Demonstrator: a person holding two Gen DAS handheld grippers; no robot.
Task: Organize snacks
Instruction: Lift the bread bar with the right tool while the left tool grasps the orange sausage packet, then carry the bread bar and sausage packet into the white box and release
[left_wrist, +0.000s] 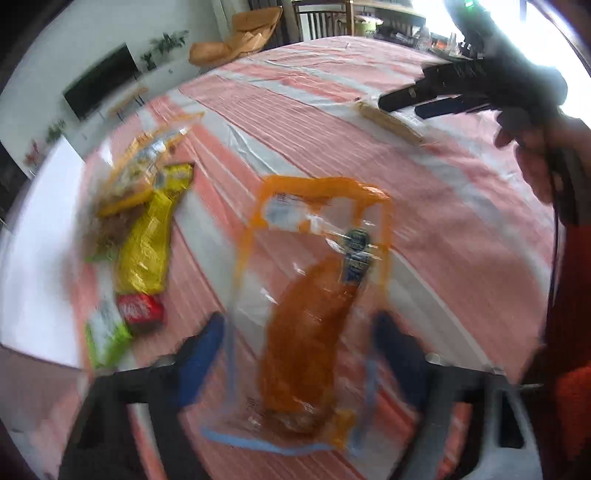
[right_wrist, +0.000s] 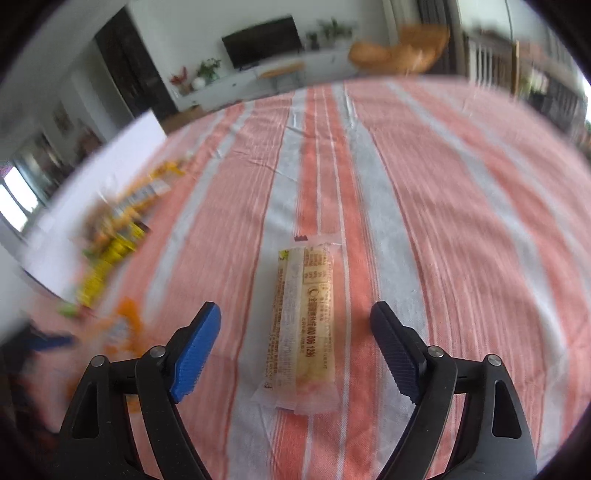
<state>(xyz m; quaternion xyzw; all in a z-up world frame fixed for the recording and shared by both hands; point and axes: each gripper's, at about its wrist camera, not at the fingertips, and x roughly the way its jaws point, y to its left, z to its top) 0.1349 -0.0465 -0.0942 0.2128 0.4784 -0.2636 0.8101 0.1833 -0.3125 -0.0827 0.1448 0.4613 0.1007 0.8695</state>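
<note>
In the left wrist view a clear packet with an orange border (left_wrist: 303, 325), holding an orange-brown snack, sits lengthwise between the blue pads of my left gripper (left_wrist: 299, 332). Both pads touch its side edges, so the gripper is shut on it. The picture is blurred. A long cream snack bar (right_wrist: 304, 325) in clear wrap lies on the striped cloth (right_wrist: 443, 221). My right gripper (right_wrist: 295, 310) hangs over it, open, with a pad on either side and a gap to the bar. The left wrist view also shows the right gripper (left_wrist: 406, 99) above the bar (left_wrist: 388, 122).
A heap of snacks lies at the cloth's left edge: a yellow packet (left_wrist: 147, 240), a red one (left_wrist: 140, 312), a green one (left_wrist: 107, 339) and a clear yellow-edged bag (left_wrist: 147, 166). A white surface (left_wrist: 37, 258) borders it. A hand (left_wrist: 535, 166) holds the right gripper.
</note>
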